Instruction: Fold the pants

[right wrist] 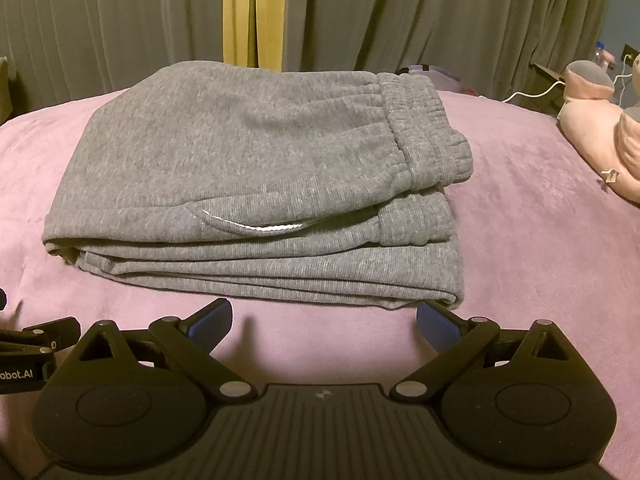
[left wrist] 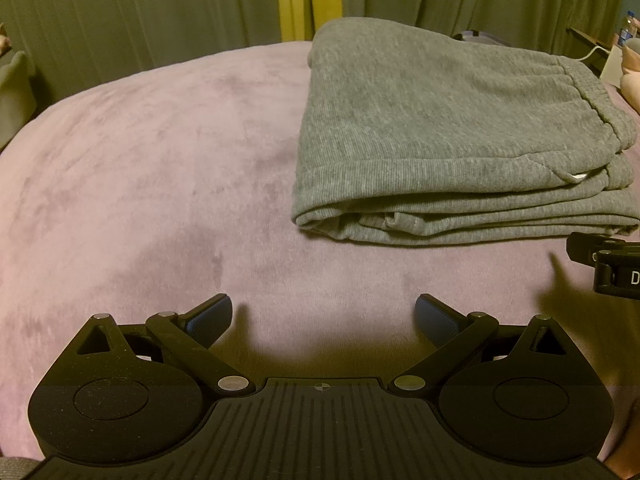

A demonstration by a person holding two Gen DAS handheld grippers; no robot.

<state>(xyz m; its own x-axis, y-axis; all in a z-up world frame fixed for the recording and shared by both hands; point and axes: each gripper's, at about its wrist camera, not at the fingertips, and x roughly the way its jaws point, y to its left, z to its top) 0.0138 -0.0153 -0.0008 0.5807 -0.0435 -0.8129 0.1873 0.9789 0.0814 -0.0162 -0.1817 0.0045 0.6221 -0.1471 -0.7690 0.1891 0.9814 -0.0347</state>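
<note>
**Folded grey pants lie flat on the pink bed cover, both grippers empty**

At the far left, the left gripper [left wrist: 324, 316] hovers over bare pink bed cover [left wrist: 140, 168], its two blue-padded fingers [left wrist: 210, 318] spread wide with nothing between them. It stands clear of the cloth, which lies ahead and to its right.

The grey pants [right wrist: 240, 168] rest in a flat, layered stack on the cover, near the middle of the bed. In the right wrist view the stack's long axis runs left to right: the rounded fold edge faces left, and the gathered elastic waistband [right wrist: 424, 132] sits at the right end, on top, angled toward the far right corner. Several stacked layer edges face the grippers along the near side. A pocket opening with a pale trim [right wrist: 256, 226] shows on the top layer close to that near edge.

The right gripper [right wrist: 324, 320] sits just before the near edge of the stack, its fingers likewise spread apart and holding nothing; its right finger [right wrist: 438, 326] is just beside the stack's near right corner, and I cannot tell whether it touches. The left gripper's body shows at the lower left of this view.

Further right, a pink plush toy [right wrist: 600, 132] lies on the cover, well apart from the pants. Grey-green curtains [right wrist: 440, 12] hang behind the bed, with a yellow strip showing between them.
</note>
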